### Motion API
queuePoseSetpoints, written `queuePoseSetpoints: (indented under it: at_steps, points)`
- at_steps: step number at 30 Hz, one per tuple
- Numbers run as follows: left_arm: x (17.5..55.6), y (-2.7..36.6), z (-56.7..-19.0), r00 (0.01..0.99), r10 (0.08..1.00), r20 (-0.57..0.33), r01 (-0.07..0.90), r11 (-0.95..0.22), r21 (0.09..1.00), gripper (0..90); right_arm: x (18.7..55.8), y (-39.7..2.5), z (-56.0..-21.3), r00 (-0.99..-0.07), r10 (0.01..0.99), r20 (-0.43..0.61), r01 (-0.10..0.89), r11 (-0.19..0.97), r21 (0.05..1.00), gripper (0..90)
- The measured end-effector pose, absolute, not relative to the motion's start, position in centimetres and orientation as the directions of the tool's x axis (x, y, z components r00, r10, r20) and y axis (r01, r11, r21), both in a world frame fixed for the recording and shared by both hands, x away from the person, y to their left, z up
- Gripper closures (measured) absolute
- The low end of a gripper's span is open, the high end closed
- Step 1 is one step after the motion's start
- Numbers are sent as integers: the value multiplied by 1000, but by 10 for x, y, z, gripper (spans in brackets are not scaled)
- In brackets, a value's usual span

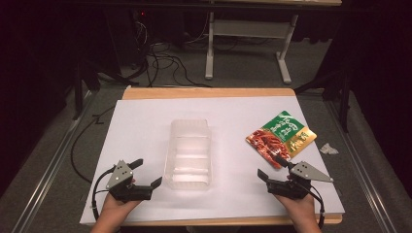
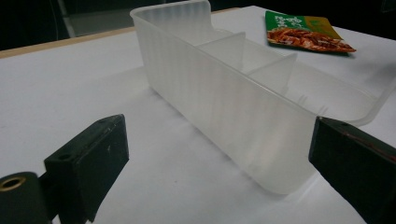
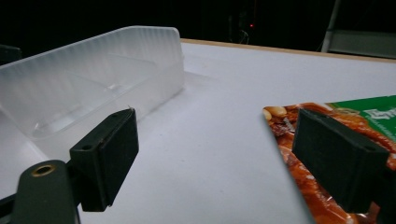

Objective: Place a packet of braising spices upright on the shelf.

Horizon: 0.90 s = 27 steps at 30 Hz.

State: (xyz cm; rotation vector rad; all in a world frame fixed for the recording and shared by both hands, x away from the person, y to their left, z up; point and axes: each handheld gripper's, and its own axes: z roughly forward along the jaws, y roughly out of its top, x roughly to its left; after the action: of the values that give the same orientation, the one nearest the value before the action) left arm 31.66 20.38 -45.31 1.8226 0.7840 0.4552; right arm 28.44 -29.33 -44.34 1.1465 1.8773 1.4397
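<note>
While both hands rest at the near edge of the table (image 1: 145,104), the left gripper (image 1: 147,173) sits with its jaws wide apart just beside the clear plastic tray (image 1: 189,150), gripping nothing. The right gripper (image 1: 275,167) also stands spread, one jaw over the near corner of the snack packet (image 1: 281,136), which lies flat right of the tray.

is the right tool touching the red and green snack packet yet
Cannot tell. In the high view the right tool has one jaw tip overlapping the red and green snack packet; the right gripper view shows a jaw over it, but no clear contact or gap.
</note>
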Motion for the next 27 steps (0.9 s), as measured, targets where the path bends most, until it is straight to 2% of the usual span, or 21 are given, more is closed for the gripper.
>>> queuePoseSetpoints:
  at_steps: [9,23,27]
  points:
    - [318,201,-455,714,698,-58,308,-239,921,55,287,-308,-447,-484,865,136,349,48,936,170]
    - [319,199,-457,722,689,-55,313,-256,915,55,291,-313,-451,-463,875,142,377,49,925,200]
    - [319,199,-457,725,687,-54,314,-260,913,56,297,-323,-456,-418,887,194,433,8,901,244]
